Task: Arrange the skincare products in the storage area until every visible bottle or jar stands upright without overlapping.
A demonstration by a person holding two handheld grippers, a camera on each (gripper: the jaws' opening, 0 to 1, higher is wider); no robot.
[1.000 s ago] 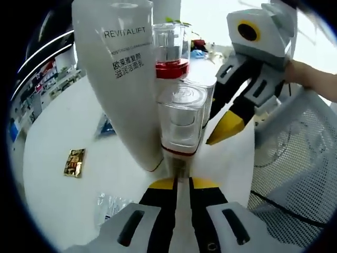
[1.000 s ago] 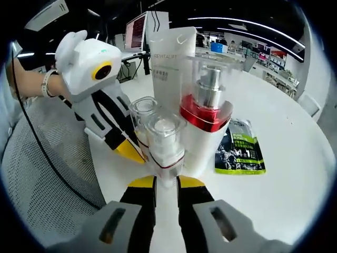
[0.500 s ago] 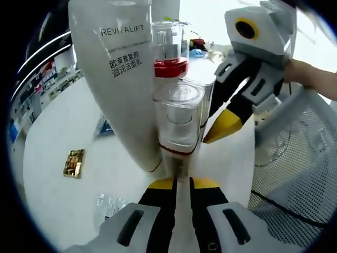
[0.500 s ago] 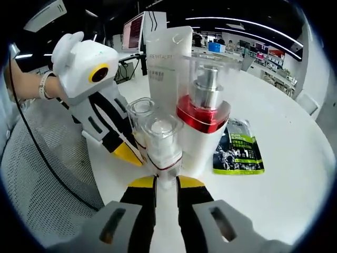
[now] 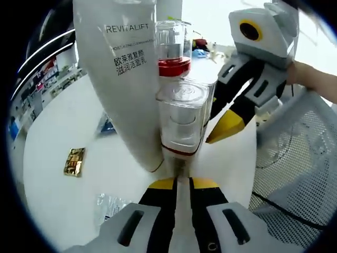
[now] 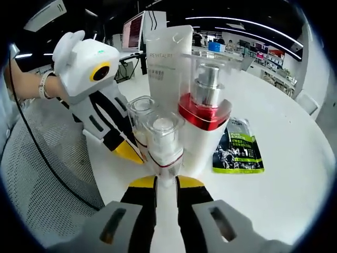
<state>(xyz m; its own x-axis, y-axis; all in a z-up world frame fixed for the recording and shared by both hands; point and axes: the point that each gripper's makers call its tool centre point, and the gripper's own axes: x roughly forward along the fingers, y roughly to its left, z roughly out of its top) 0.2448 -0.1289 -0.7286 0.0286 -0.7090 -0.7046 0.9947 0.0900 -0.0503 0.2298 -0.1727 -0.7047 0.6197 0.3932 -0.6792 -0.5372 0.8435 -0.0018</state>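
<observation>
Left gripper (image 5: 178, 182) is pinching the base of a small clear-capped bottle (image 5: 181, 118), jaws pressed against it from both sides, bottle standing upright straight ahead of the tips. Just beside that bottle on its left, a tall white tube (image 5: 124, 79) marked REVITALIFT is standing cap-down, touching or nearly touching it; cannot tell which. Behind the small bottle a red-collared pump bottle (image 5: 172, 50) is standing upright.

Right gripper (image 6: 166, 182) is pinching a second small clear-capped bottle (image 6: 165, 139) at its base, jaws closed onto it, bottle upright dead ahead. The pump bottle (image 6: 206, 113) is sitting just beyond it to the right, the tube (image 6: 167, 58) further back, and the first small bottle (image 6: 141, 113) just beyond-left with the left gripper's (image 6: 129, 151) yellow tip at it.

In the left gripper view the right gripper (image 5: 227, 126) is coming in from the right, its yellow tip just beside the cluster.

All four products are bunching tight on the white table (image 6: 284, 174). A green sachet (image 6: 239, 153) is lying flat right of the right gripper, a gold sachet (image 5: 74, 162) lying left of the left gripper. A white mesh basket (image 5: 300, 158) is sitting to the left gripper's right.
</observation>
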